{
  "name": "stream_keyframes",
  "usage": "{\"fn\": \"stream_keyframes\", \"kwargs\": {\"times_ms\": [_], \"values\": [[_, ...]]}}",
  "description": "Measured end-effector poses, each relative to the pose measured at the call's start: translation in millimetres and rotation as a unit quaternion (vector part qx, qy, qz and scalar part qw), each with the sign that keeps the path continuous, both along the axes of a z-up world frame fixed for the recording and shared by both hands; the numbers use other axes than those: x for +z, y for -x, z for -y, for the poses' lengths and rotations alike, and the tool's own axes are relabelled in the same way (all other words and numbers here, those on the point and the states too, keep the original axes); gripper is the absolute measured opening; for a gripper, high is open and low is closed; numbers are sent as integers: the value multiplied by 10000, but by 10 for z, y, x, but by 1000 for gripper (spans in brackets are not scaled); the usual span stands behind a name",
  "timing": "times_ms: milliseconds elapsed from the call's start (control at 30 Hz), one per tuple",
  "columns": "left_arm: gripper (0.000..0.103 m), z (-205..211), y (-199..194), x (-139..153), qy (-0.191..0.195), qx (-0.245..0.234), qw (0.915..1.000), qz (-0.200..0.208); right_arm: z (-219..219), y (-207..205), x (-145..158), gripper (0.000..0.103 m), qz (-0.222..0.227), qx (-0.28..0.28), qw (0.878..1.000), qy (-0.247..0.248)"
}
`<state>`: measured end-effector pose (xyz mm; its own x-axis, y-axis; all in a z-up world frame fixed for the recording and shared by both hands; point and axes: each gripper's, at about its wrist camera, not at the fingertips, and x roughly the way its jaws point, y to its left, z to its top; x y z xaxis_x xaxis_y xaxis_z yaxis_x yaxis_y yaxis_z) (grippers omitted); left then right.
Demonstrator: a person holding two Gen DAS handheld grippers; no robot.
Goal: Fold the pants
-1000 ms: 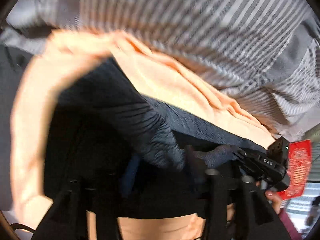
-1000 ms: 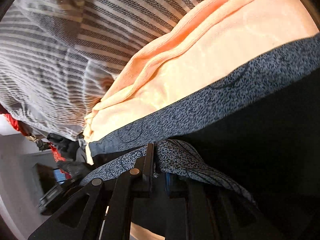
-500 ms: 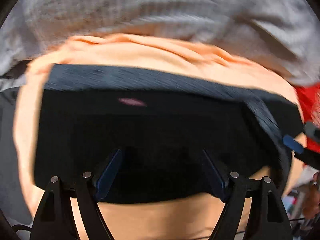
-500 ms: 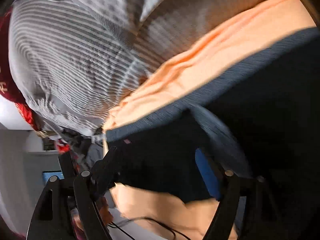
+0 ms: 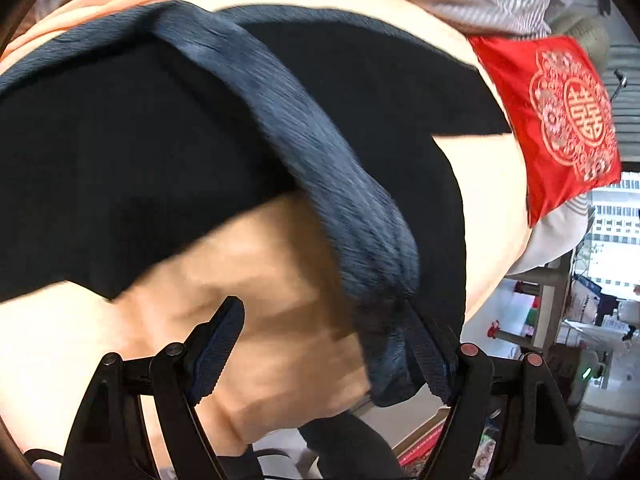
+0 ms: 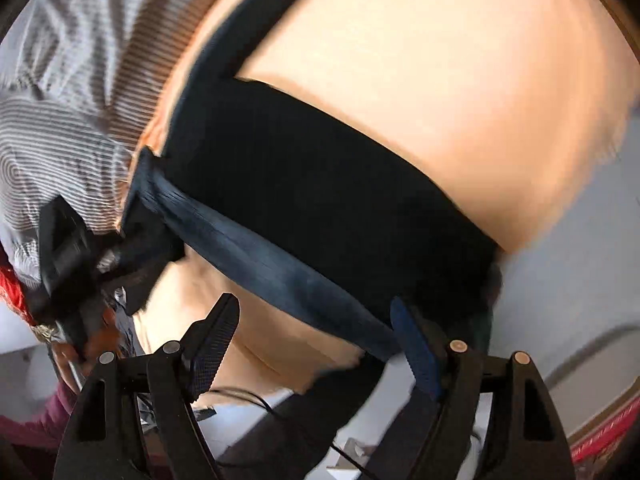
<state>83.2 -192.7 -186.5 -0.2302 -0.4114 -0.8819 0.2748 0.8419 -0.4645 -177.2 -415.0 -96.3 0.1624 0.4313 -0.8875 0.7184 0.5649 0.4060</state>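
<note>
The black pants (image 5: 132,152) lie spread on a peach blanket (image 5: 272,280); their speckled grey-blue waistband (image 5: 316,148) runs diagonally down to my left gripper's right finger. My left gripper (image 5: 324,336) is open, with the waistband end draped against its right finger (image 5: 428,352). In the right wrist view the pants (image 6: 320,192) cross the blanket (image 6: 460,100) as a dark band, with the waistband (image 6: 272,264) stretched from the other gripper (image 6: 68,256) toward my right gripper's blue-padded finger (image 6: 416,352). My right gripper (image 6: 316,336) is open.
A grey striped duvet (image 6: 60,140) lies behind the blanket. A red embroidered cushion (image 5: 560,120) sits at the right. Past the bed edge are shelves and a window (image 5: 600,280). A cable (image 6: 248,396) runs below the blanket edge.
Both grippers were shut on the waistband a second ago; both are now open and have pulled back from the pants. The waistband now lies across the blanket.
</note>
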Motion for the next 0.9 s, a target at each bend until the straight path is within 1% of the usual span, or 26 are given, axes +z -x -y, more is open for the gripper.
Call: {"fn": "stream_keyframes", "kwargs": {"times_ms": [67,133,200,267,300,367,400,433,467,500,533,567,600,633,733,767,867,900], "values": [[81,128,84,-46,-91,20,9999,-52,28,253,-182,81,-97,-71,9997,-198],[81,279,187,-96,-234,7,9997,-47,-3,412,-357,81,-111,-202,9985,-490],[81,400,275,-143,-402,-45,9992,8,-15,522,-532,81,19,-353,9960,-822],[81,499,353,-183,-580,-83,9982,81,-37,549,-707,81,201,-396,9926,-1134],[81,537,380,-205,-654,-94,9978,111,-67,503,-764,80,299,-379,9914,-1215],[81,621,432,-244,-798,-150,9966,165,-67,468,-834,71,503,-333,9881,-1414],[81,670,468,-254,-859,-184,9959,204,-47,481,-846,58,604,-344,9857,-1534],[81,722,505,-258,-909,-206,9953,268,-36,472,-866,40,686,-366,9829,-1671],[79,770,530,-248,-989,-237,9942,362,-60,443,-900,28,677,-377,9806,-1799],[74,829,560,-237,-1053,-295,9931,434,-55,419,-930,13,617,-397,9789,-1909],[52,889,588,-211,-1091,-346,9922,490,-25,441,-920,13,638,-466,9762,-2021],[34,930,607,-182,-1079,-390,9922,487,23,461,-880,12,766,-580,9706,-2207],[29,982,617,-137,-1042,-406,9927,459,73,477,-808,10,900,-629,9665,-2320],[29,1017,618,-86,-993,-393,9932,464,119,475,-735,8,1001,-627,9646,-2357],[29,1139,586,138,-740,-336,9955,490,349,319,-418,7,1383,-629,9589,-2394],[29,1159,562,207,-643,-308,9962,499,416,285,-325,7,1492,-633,9579,-2370],[29,1329,420,445,-313,-246,9975,582,709,-3,-31,6,1885,-656,9552,-2184],[29,1409,333,517,-196,-226,9977,614,815,-105,48,5,1993,-688,9542,-2122]]}}
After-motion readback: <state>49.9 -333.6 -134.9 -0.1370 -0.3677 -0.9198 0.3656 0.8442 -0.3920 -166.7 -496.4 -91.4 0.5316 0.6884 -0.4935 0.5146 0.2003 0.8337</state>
